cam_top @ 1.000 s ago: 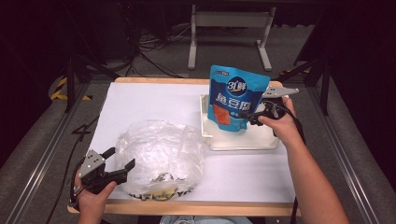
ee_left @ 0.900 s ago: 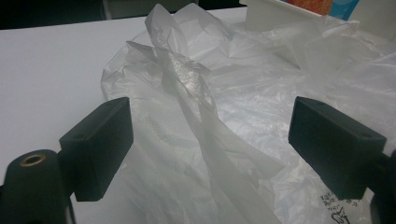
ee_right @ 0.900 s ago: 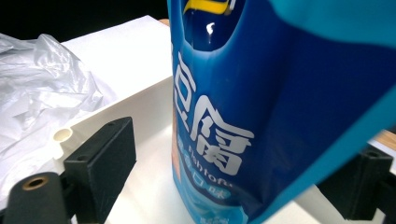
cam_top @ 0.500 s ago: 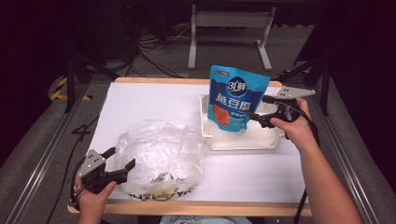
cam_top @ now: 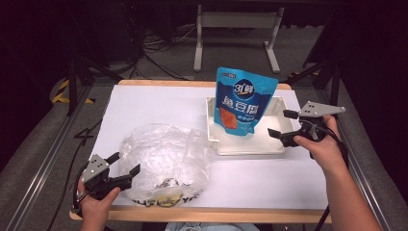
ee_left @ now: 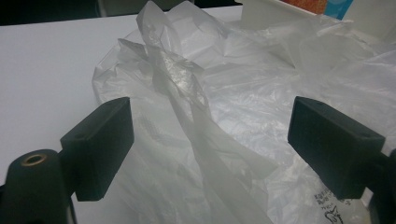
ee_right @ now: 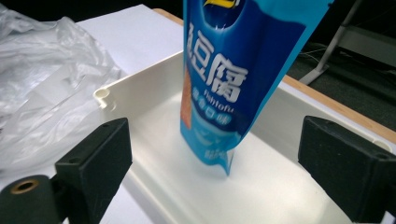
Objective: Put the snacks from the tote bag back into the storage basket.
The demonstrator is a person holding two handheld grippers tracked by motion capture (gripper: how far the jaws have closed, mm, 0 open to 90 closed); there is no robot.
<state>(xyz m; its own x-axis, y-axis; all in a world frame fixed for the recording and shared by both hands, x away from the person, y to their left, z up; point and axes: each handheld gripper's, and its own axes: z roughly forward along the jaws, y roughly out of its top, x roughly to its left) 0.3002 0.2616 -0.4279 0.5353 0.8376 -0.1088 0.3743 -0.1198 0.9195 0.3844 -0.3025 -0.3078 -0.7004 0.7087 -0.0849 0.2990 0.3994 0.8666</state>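
A blue snack pouch with white lettering stands upright in a white tray at the table's right. My right gripper is open just off the tray's right side, apart from the pouch. The right gripper view has the pouch ahead between the wide jaws, leaning on the tray's floor. A crumpled clear plastic bag lies at the front left. My left gripper is open at the bag's left edge. In the left gripper view a twisted fold of the bag rises between the jaws, untouched.
White paper covers the wooden table. Dark and yellow contents show through the bag near the front edge. Behind the table are a metal stand and floor cables.
My right gripper has drawn back to the right and toward the person, away from the pouch, which stays standing in the tray. The left gripper and the bag have not moved.
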